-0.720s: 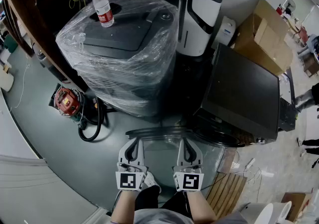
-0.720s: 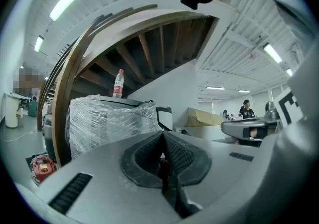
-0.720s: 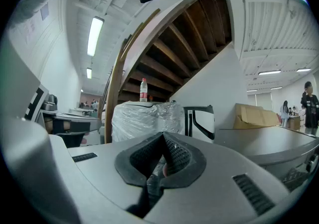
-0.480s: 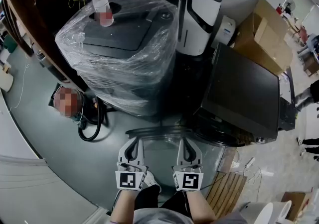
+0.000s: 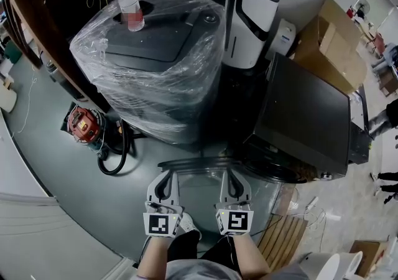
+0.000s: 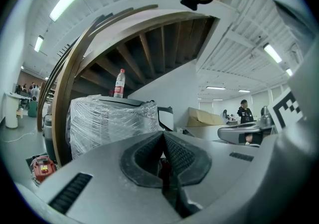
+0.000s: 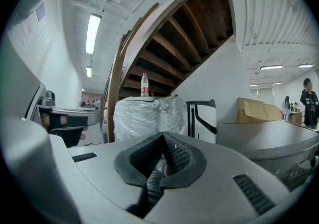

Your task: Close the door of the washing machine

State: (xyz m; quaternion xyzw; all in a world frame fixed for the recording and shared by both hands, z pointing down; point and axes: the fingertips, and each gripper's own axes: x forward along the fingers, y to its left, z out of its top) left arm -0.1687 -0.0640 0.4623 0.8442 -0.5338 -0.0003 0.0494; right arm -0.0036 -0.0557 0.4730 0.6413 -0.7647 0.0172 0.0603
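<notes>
The dark grey washing machine (image 5: 305, 120) stands at the right in the head view. Its round glass door (image 5: 205, 188) is swung open towards me, with the dark rim (image 5: 199, 163) running across just beyond both grippers' tips. My left gripper (image 5: 166, 175) and right gripper (image 5: 231, 175) are side by side, both pointing at that rim. Whether they touch it I cannot tell. In the left gripper view the left gripper (image 6: 162, 137) has its jaws closed together with nothing in them. The right gripper (image 7: 162, 137) looks the same in its own view.
A plastic-wrapped appliance (image 5: 155, 67) with a water bottle (image 5: 129, 2) on top stands left of the washer. Behind are a white-and-black unit (image 5: 252, 17) and a cardboard box (image 5: 329, 45). A red tool with a hose (image 5: 84, 126) lies on the floor at left, and a wooden pallet (image 5: 283, 238) at lower right.
</notes>
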